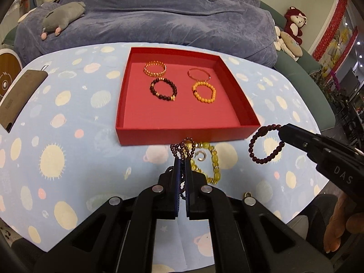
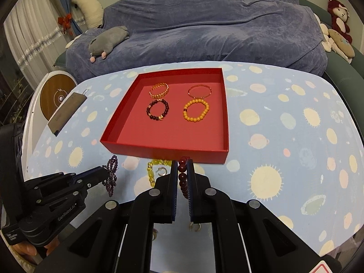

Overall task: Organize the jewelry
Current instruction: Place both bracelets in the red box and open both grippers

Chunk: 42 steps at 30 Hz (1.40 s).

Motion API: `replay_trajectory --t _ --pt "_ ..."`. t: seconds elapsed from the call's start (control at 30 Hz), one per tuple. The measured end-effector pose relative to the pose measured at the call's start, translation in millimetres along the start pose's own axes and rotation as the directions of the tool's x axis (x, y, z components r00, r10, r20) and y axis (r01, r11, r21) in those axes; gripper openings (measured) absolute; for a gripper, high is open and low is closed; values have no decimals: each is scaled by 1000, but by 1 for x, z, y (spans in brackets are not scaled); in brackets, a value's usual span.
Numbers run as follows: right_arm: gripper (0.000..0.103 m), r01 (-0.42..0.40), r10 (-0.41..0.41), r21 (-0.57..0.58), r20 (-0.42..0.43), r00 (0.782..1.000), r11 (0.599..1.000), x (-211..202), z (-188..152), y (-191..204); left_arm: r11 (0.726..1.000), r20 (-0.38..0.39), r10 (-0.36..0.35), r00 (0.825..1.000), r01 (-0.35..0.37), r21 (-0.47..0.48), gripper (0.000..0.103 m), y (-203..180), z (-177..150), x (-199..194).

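Red tray (image 1: 182,134): set ahead of both pairs of fingers, its near wall just beyond the tips. Four pieces are laid inside in two rows: gold chain bracelet (image 1: 155,68), thin red bangle (image 1: 198,73), dark bead bracelet (image 1: 163,89), orange bead bracelet (image 1: 204,92). The near half of the floor is left bare.

Left gripper (image 1: 182,159): fingers drawn narrow, closed on a purple bead strand (image 1: 183,147), which is looped up past the tips and trails back between the fingers.

Right gripper (image 2: 183,166): fingers drawn narrow, clamped on a dark red bead bracelet (image 1: 266,144), which hangs clear of the cloth, short of the tray.

Unsorted, on the patterned tablecloth (image 1: 68,125): yellow bead bracelet (image 1: 213,161) just ahead-right of the left fingers; small silver ring (image 1: 201,155) inside its loop.

Progress, as judged: four pieces placed, two held in transit, at least two not yet collected.
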State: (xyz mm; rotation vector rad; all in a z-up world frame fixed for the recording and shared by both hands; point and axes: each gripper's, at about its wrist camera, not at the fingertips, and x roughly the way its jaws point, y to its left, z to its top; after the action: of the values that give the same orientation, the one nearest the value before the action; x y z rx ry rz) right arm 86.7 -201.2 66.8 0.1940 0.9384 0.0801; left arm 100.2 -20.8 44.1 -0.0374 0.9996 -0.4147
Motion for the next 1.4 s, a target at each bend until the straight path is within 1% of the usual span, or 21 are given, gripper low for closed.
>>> replay_trajectory --t 0.13,0.23,0.33,0.43,0.5,0.57,0.63,0.7,0.73,0.77,0.8,0.87,0.9,1.1,1.23,1.4 --pt "7 -50 50 9 16 999 999 10 33 4 1000 41 13 999 -13 -3 3 2 36 0" --pt "7 -89 88 21 13 996 996 24 55 8 1000 61 21 998 -21 -5 3 3 59 8" --pt "7 -98 98 18 -3 995 995 44 66 13 999 45 26 999 -25 -20 3 8 74 26" --pt "7 -105 106 36 -33 994 994 67 68 12 999 19 29 999 -28 -37 3 13 81 46" --pt "7 -97 100 47 -59 993 994 83 67 9 999 0 45 999 -45 -32 3 15 82 59" --pt "8 -74 77 43 -87 993 996 98 63 5 998 -20 51 998 -52 -25 3 18 80 71" --pt "8 -39 43 39 -108 993 998 111 59 -3 999 -32 45 998 -46 -29 4 21 78 80" --pt "9 8 -4 41 -108 994 999 116 56 -11 997 -30 53 998 -54 -48 5 26 77 87" --pt "14 40 -36 42 -107 994 998 117 56 -15 997 -24 53 998 -54 -59 9 29 76 89" --pt "17 59 -54 44 -102 993 997 116 56 -19 996 -20 61 998 -62 -69 18 31 76 90" --pt "18 68 -63 52 -94 994 996 114 56 -23 994 -16 76 997 -77 -76 32 33 75 90" --pt "32 72 -67 71 -73 995 995 106 56 -29 991 12 107 994 -106 -84 43 35 74 86" --pt "35 72 -67 75 -65 996 995 103 55 -31 990 22 117 993 -115 -81 46 34 74 84" --pt "37 82 -80 53 -40 996 995 82 42 -31 987 48 151 987 -148 -59 47 28 63 71" --pt "38 81 -79 55 -42 996 995 71 28 -31 989 53 138 989 -135 -58 47 25 51 57" --pt "38 75 -71 76 -55 996 994 60 9 -32 988 55 151 987 -150 -33 47 15 35 44"
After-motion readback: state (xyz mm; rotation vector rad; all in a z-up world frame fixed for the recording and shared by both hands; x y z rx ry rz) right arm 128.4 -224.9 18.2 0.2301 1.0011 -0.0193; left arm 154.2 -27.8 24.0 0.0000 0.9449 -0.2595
